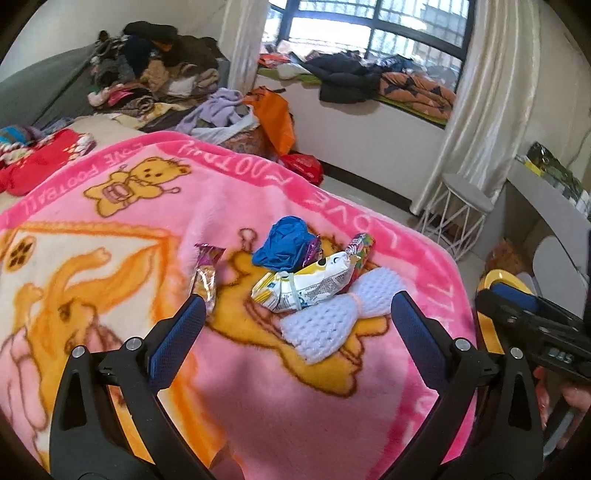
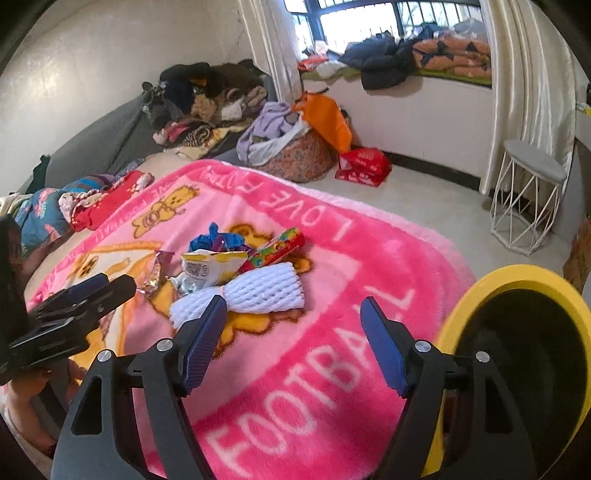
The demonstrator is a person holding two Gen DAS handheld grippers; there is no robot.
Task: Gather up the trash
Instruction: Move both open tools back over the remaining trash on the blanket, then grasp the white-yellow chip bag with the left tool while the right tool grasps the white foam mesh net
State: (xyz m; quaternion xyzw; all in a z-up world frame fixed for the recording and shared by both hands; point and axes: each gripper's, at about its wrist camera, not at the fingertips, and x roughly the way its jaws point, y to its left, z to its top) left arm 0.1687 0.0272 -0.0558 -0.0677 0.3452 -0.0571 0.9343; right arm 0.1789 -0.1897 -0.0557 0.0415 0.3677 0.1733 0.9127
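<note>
bright daylight pours in through the window (image 1: 373, 26) (its panes blown out to white), both fisheye views bend and darken at the rims, and the pink blanket (image 2: 332, 280) looks slightly soft.

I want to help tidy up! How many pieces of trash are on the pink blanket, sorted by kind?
White foam fruit net: 1
Blue crumpled plastic bag: 1
Yellow-and-white snack packet: 1
Rainbow-coloured candy wrapper: 1
Shiny pink-and-silver wrapper: 1
Total: 5 that I can tell apart; something purple shows under the blue bag, unclear what.
</note>
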